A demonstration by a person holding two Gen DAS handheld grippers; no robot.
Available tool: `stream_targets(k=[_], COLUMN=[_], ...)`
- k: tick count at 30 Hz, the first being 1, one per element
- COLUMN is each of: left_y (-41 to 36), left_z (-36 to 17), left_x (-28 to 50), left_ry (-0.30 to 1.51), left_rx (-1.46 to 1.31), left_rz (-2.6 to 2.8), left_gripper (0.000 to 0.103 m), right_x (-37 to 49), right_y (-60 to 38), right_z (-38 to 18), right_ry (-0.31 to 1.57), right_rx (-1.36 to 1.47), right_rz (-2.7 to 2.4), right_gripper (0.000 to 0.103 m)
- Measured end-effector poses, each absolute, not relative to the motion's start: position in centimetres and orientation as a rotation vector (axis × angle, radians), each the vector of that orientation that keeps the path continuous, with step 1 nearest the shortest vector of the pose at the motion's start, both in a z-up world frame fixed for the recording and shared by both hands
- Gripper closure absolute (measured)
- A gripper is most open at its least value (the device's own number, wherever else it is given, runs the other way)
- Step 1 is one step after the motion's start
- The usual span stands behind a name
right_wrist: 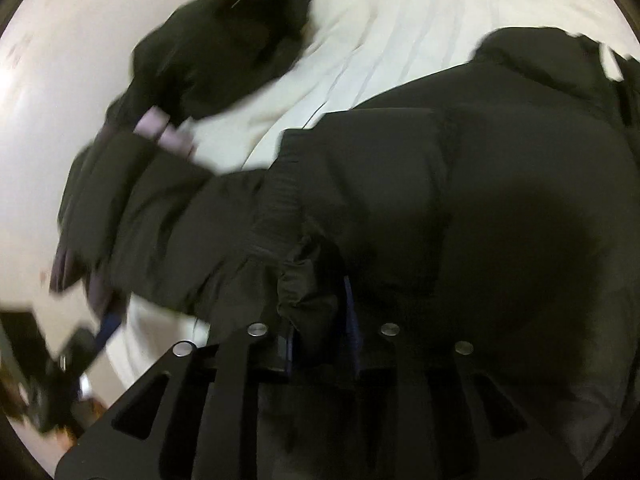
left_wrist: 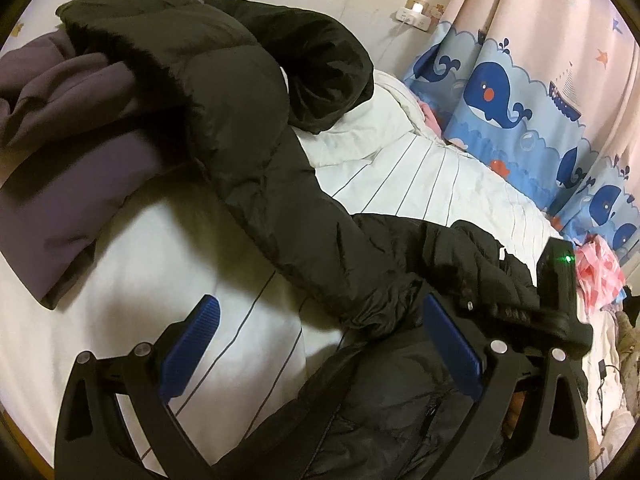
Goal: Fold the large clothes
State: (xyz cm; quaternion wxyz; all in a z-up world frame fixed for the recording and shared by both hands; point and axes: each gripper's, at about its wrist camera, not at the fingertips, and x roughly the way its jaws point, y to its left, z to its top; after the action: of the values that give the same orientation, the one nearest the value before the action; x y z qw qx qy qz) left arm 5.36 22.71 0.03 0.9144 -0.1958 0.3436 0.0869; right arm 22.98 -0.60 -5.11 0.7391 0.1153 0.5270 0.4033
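A large black puffer coat (left_wrist: 256, 168) with a fur-trimmed hood lies across a white striped bed (left_wrist: 420, 176). My left gripper (left_wrist: 320, 340) is open above the bed, its blue pads (left_wrist: 192, 344) wide apart; a black fold of the coat lies between them. My right gripper (right_wrist: 316, 316) is shut on a bunched edge of the coat (right_wrist: 460, 200) and shows in the left wrist view (left_wrist: 556, 296) at the right. The right wrist view is blurred.
A folded purple-grey garment (left_wrist: 68, 136) lies at the bed's left, partly under the coat's hood. A whale-print curtain (left_wrist: 520, 92) hangs behind the bed. A wall socket (left_wrist: 416, 16) is on the wall. Pink cloth (left_wrist: 600, 272) lies at the right.
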Motion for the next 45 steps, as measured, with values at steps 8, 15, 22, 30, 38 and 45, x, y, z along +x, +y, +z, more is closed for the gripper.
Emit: stream_targets(k=[8, 15, 22, 30, 38, 45], left_y=[22.7, 22.6, 22.5, 22.2, 36.3, 42.8], left_z=[-0.1, -0.5, 0.8, 7.9, 16.3, 15.8], left_x=[5.5, 5.8, 4.7, 1.3, 0.9, 4.2], left_ry=[0.717, 0.735, 0.671, 0.411, 0.302, 0.372], left_rx=[-0.428, -0.410, -0.364, -0.228, -0.533, -0.564], left_rz=[0.170, 0.169, 0.204, 0.203, 0.363, 0.515], left_gripper=[0.007, 0.007, 0.007, 0.007, 0.007, 0.007], right_x=[22.6, 22.8, 14.6, 10.9, 5.6, 6.2], right_y=[-0.4, 3.4, -9.2, -19.0, -21.4, -21.1], right_z=[-0.9, -4.4, 3.4, -2.4, 0.1, 0.3], right_ry=[0.971, 1.168, 0.775, 0.954, 0.694, 0.684], right_rx=[0.385, 0.255, 0.218, 0.291, 0.441, 0.514], right_rz=[0.916, 0.808, 0.470, 0.335, 0.483, 0.528], right_gripper=[0.035, 0.026, 0.014, 0.012, 0.011, 0.011])
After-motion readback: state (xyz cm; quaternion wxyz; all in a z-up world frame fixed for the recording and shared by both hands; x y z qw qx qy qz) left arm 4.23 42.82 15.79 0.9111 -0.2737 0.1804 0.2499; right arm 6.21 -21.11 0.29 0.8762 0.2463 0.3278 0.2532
